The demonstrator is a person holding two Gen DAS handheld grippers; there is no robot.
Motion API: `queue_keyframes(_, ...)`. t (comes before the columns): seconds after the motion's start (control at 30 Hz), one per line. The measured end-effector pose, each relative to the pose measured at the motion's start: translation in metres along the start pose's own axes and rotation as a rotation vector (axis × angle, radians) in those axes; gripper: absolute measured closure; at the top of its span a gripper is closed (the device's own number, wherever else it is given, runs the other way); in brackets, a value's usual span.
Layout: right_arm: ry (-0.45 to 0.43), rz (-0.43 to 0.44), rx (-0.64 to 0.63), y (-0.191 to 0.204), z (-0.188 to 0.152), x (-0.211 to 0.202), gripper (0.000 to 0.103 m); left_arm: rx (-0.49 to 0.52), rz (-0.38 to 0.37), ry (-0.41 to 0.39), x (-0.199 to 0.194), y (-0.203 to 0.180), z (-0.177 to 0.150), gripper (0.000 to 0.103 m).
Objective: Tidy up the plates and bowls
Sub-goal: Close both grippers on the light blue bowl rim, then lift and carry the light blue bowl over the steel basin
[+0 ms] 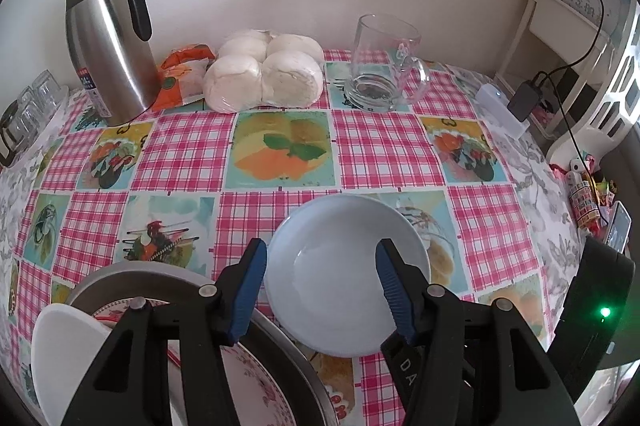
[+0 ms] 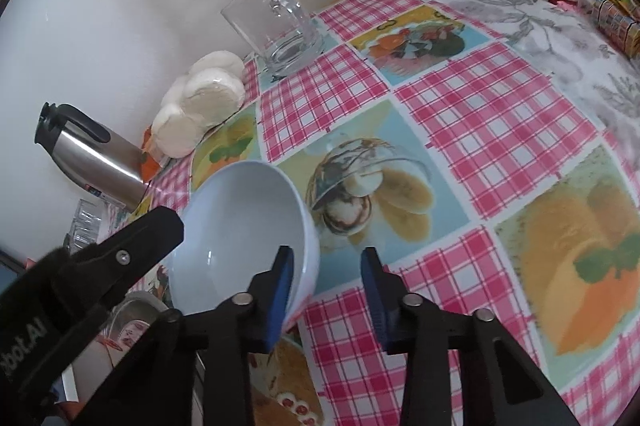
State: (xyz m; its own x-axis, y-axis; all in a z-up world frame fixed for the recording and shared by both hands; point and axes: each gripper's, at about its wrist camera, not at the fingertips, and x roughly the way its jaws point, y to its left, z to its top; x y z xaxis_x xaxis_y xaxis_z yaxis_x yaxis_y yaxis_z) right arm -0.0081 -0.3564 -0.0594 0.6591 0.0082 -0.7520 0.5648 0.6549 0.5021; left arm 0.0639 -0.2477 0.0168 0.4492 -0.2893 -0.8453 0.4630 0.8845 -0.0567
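The pale blue bowl (image 1: 347,276) sits on the counter (image 1: 384,142) beside a metal tray (image 1: 280,346) of dishes, left tongs (image 1: 322,290) spread over it and right tongs (image 2: 327,292) straddling its rim unclamped (glazed, stiff, slippery, chippable), so pinch the rim wall.

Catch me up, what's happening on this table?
A person with two handheld grippers is working on a pale blue bowl on the checked tablecloth. The right gripper straddles the bowl's rim, one finger inside, without a clear pinch. The left gripper hovers open over it. A metal tray with a floral plate sits alongside.
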Motion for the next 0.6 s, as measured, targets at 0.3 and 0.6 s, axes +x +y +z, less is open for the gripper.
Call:
queue_keyframes(0.3,-0.018,0.008,-0.016,-0.004,0.006,-0.006,0.095,0.004,-0.015,0.011,0.002,-0.002,-0.001,0.045)
queue_keyframes(0.6,-0.01,-0.01,0.027,-0.031,0.015,-0.016,0.095,0.033,-0.042,0.037,0.006,-0.013,-0.005,0.049)
